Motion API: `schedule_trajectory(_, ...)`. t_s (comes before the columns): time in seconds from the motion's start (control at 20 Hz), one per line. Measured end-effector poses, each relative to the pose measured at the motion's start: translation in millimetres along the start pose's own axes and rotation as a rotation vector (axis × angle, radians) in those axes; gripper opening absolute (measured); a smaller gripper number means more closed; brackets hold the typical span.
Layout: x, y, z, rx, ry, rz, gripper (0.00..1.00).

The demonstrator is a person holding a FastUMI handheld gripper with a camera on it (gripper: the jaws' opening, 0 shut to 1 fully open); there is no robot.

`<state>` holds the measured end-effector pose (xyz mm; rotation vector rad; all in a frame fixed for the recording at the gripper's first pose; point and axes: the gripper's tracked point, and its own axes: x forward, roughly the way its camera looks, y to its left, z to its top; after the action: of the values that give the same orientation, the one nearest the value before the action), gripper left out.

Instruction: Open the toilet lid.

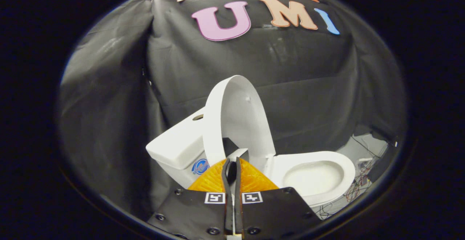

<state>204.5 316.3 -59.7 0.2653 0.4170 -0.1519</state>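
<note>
We judge the task as almost done. The lid stands raised, nearly upright, its inner side facing the bowl, and the seat lies open below it. What remains, as far as we can tell, is only to let the lid lean back against the tank and to take the gripper away.

The lid stands just ahead of the fingers, at about 12 o'clock from them. The tank is behind it, at about 10 o'clock, and the bowl lies at about 2 o'clock from the fingers.

The fingers are pressed together, with almost no gap between them. Their tips reach the lower part of the lid, but we cannot tell if they touch it or pinch its rim; nothing shows clearly between them.

The lid is white, smooth and oval, with a thin rim and a small bump near its top. The tank is white too, with a round hole on top and a blue sticker on its side. Loose wires lie on the floor beyond the bowl.
</note>
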Motion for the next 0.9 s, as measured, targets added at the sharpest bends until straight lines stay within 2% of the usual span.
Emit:
schedule_trajectory(0.45, 10.2, 19.2, -4.7, -0.004, -0.011, 0.054, 0.02)
schedule_trajectory(0.65, 12.4, 23.1, -8.7, -0.053, -0.005, 0.021, 0.02)
schedule_trajectory(0.7, 11.0, 26.3, -5.4, -0.048, -0.039, 0.019, 0.19)
schedule_trajectory(0.8, 11.5, 29.2, -6.3, -0.048, -0.059, 0.010, 0.19)
schedule_trajectory(0.9, 17.7, 31.5, -7.0, -0.109, -0.054, -0.005, 0.19)
